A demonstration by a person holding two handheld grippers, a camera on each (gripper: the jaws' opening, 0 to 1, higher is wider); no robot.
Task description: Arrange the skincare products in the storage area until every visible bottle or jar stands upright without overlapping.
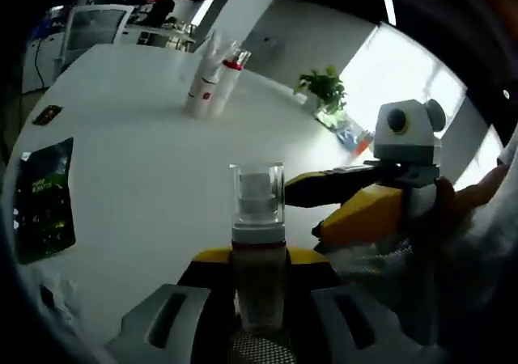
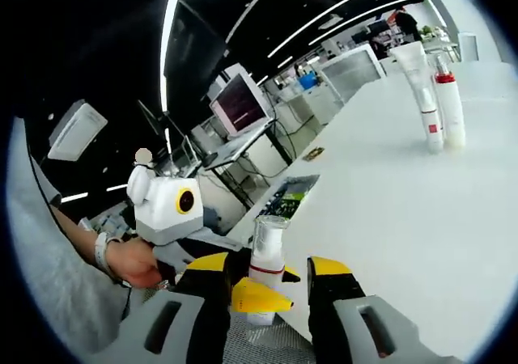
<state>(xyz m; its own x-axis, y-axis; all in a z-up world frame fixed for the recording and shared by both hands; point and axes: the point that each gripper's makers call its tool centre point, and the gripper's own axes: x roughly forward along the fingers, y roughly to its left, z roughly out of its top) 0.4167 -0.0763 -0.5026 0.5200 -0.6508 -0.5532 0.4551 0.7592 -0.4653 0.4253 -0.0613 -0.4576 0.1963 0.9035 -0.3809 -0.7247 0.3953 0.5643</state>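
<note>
A: What sits nearest in the left gripper view?

B: The left gripper (image 1: 259,287), its jaws clamped on a pump bottle (image 1: 259,251) with a clear cap, standing upright at 6 o'clock on the white table (image 1: 146,137).

A: And beside it?

B: At 3 o'clock the right gripper (image 1: 340,198) reaches in with its yellow tip close to the bottle. A dark green packet (image 1: 44,198) lies flat at 9 o'clock. Farther off, at 12 o'clock, two white bottles (image 1: 212,81) stand upright, touching, one with a red band. A potted plant (image 1: 324,89) sits at 1 o'clock.

A: The right gripper view?

B: The right gripper (image 2: 267,287) has its jaws apart around the same bottle (image 2: 265,259), not gripping it. The left gripper (image 2: 243,295) crosses in front at 6 o'clock, and a hand (image 2: 133,263) holds it at 8 o'clock. The packet (image 2: 287,196) lies just beyond. The two white bottles (image 2: 437,97) stand far off at 2 o'clock.
</note>
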